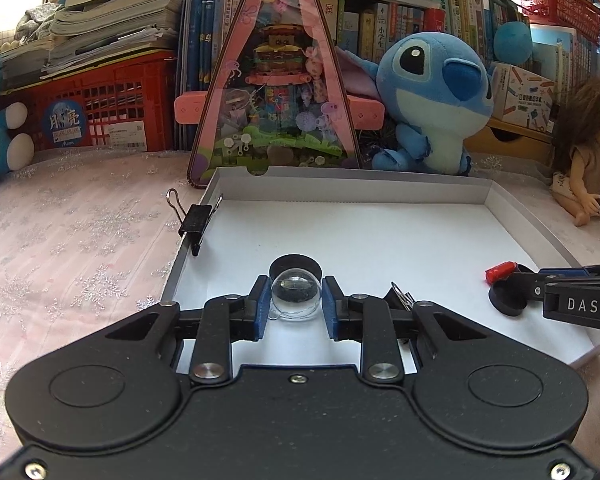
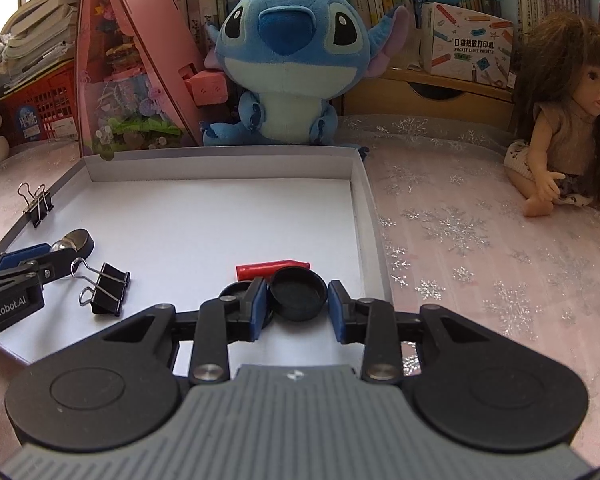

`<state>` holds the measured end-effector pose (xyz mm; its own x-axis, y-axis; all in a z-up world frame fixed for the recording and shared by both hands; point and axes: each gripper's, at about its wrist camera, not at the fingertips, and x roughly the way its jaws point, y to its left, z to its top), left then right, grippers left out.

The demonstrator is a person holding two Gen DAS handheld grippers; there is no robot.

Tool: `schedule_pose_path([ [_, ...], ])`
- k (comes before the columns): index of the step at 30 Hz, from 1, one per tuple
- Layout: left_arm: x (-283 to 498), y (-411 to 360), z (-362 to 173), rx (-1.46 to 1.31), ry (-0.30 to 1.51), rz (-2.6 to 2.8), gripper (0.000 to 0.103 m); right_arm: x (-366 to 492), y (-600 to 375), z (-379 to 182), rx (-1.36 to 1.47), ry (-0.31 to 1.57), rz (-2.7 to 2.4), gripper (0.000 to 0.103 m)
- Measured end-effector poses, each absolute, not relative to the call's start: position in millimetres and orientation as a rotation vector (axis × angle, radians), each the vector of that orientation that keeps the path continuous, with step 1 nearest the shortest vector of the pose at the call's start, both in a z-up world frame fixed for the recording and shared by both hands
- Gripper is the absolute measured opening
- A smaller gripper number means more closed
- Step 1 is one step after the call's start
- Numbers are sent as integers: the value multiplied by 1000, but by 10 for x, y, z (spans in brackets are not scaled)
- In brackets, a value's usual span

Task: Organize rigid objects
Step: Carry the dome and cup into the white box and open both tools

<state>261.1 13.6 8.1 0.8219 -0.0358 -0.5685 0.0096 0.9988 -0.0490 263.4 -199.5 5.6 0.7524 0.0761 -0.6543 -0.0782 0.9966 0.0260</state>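
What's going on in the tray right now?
Both tools are working inside the white tray. The left tool brackets a clear glass ball, with its pads close but apparently not clamped. The right tool straddles a black round lid, jaws open. A red cap and a binder clip lie loose nearby.

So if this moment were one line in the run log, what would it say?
left gripper: jaws around clear ball, gaps showing | right gripper: jaws open around black cap | both over white tray
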Motion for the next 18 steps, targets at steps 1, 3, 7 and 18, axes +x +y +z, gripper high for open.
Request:
schedule_pose_path([
  [1,2619,131,80,-43,605,-23,26,2639,-1990,53,-2,713,84,38],
  [3,2643,121,77,-36,604,-20,26,2644,-1980,47,-5,710,86,38],
  [7,2703,89,72,-22,607,-9,26,2669,-1961,34,-6,703,90,39],
  [18,2698,64,100,-13,637,0,38,2608,-1967,70,2,694,83,55],
])
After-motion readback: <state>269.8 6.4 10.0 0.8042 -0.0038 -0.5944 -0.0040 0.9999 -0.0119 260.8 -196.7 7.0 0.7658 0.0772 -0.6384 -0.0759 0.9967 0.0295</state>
